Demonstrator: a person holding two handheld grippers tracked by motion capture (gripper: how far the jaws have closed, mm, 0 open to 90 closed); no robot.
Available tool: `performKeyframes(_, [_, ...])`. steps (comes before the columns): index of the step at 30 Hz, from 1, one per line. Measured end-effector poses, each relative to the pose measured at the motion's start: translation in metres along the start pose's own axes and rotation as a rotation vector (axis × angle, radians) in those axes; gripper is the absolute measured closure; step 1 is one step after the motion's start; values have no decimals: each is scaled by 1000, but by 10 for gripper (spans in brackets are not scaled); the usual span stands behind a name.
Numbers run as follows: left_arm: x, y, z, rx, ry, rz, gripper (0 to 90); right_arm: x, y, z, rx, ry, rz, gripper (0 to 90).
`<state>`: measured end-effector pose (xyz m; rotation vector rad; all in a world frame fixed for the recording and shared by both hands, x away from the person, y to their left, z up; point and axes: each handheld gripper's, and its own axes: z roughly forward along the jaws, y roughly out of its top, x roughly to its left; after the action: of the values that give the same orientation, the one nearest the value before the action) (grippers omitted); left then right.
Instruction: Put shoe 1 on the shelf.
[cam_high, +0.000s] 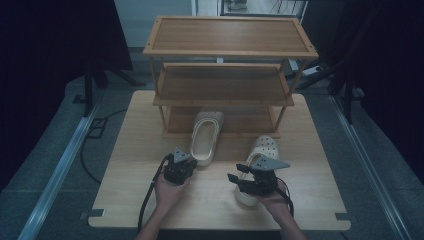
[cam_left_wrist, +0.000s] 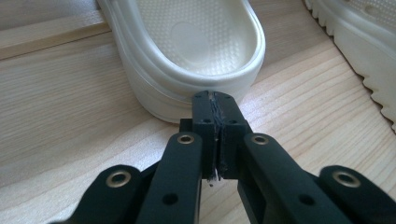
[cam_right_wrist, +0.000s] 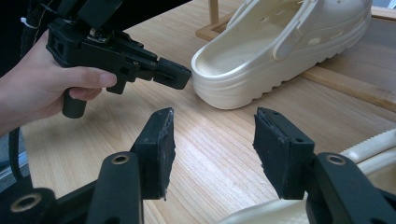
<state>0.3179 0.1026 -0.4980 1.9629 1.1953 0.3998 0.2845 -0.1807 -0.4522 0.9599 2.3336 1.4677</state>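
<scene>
Two cream clogs lie on the wooden table. The left clog (cam_high: 206, 137) has its toe under the shoe rack's bottom shelf (cam_high: 235, 120) and its heel towards me. My left gripper (cam_high: 192, 162) is shut with nothing in it, and in the left gripper view its tips (cam_left_wrist: 215, 100) sit right against that clog's heel rim (cam_left_wrist: 196, 42). The right clog (cam_high: 264, 147) lies partly under my right gripper (cam_high: 237, 172), which points left. In the right gripper view its jaws stand open (cam_right_wrist: 212, 135) over bare table, with the right clog's rim (cam_right_wrist: 373, 147) beside one finger (cam_right_wrist: 280, 154).
A three-shelf wooden rack (cam_high: 230, 35) stands at the table's far half, with its upper shelves bare. In the left gripper view the right clog's ridged sole (cam_left_wrist: 364, 56) lies close by. Dark stands and cables surround the table (cam_high: 140, 150) on the floor.
</scene>
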Motion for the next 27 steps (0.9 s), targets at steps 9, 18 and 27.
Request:
performKeyframes(9, [-1,13,4,-22,0,-2,880,-1,0,0,-3,-1,1,482])
performKeyframes(18, [-4,30,16,-33,14,12,882,0,0,1,-5,-1,2,482])
performKeyframes(27, [-5,46,36,-19,51,29,882,0,0,1,3,1,-2,481])
